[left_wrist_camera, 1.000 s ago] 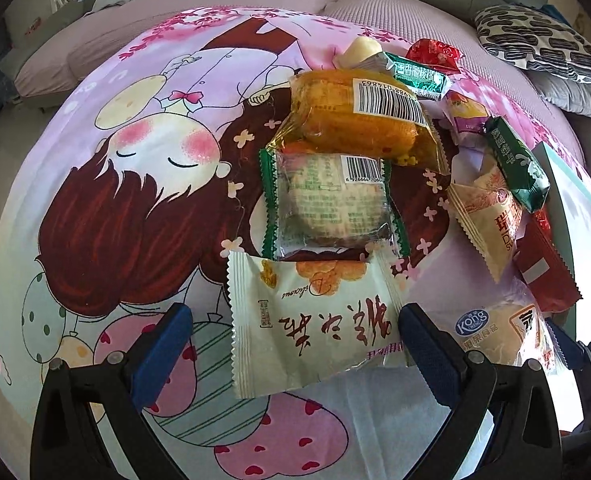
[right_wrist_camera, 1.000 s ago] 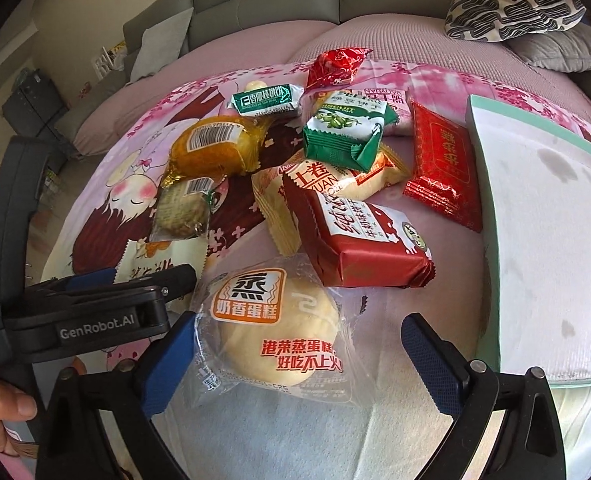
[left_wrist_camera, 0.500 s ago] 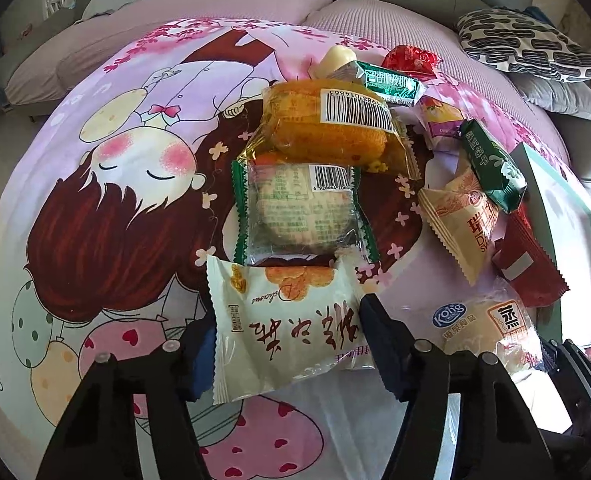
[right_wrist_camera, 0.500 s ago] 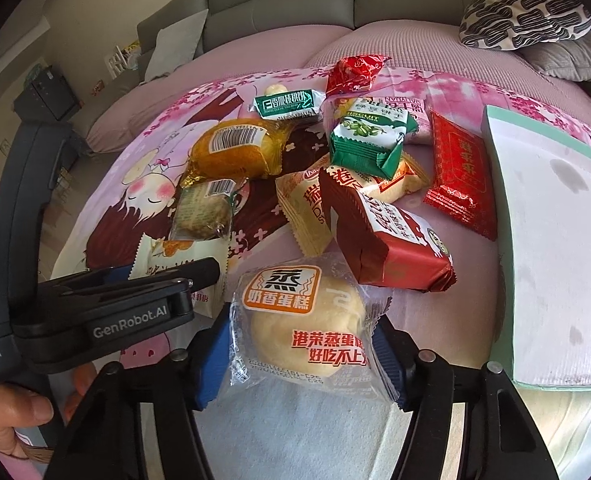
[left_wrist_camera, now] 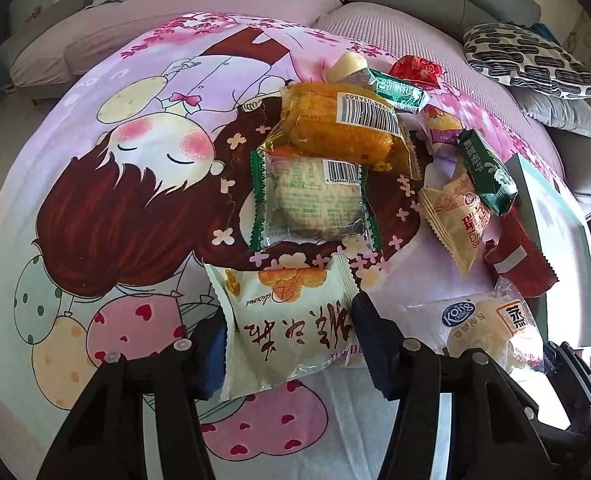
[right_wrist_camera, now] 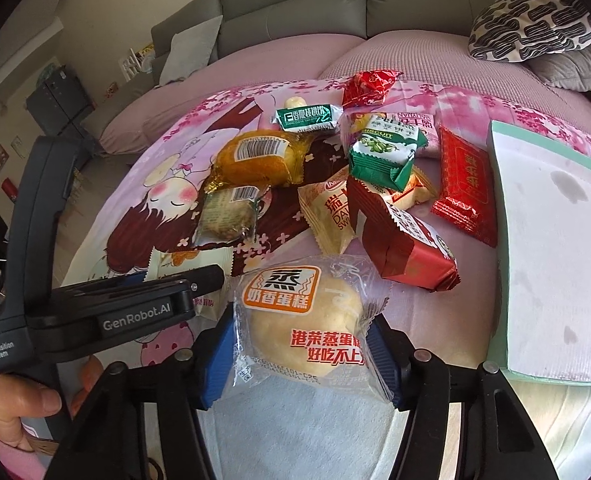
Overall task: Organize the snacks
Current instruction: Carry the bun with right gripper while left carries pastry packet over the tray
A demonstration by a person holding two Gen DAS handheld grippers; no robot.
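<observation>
A grey sofa (right_wrist_camera: 295,4) runs along the far side w/ a patterned cushion (right_wrist_camera: 533,26) at far right. In front lies a pink cartoon blanket (left_wrist_camera: 143,168) carrying the snacks, and a white pad w/ green edge (right_wrist_camera: 555,248) sits at right. Snack pile, center to far: orange cake pack (left_wrist_camera: 335,128), clear green-edged biscuit pack (left_wrist_camera: 315,200), dark red pack (right_wrist_camera: 403,240), flat red packet (right_wrist_camera: 465,184), green biscuit pack (right_wrist_camera: 383,152). Left gripper (left_wrist_camera: 287,328) is closing, its blue pads pressing both sides of the white pastry packet (left_wrist_camera: 287,320), near edge of the blanket. Right gripper (right_wrist_camera: 299,344) is clenched on the steamed cake bag (right_wrist_camera: 307,320), just right of the pastry packet. A hand (right_wrist_camera: 11,412) holds the left gripper's handle at near left.
</observation>
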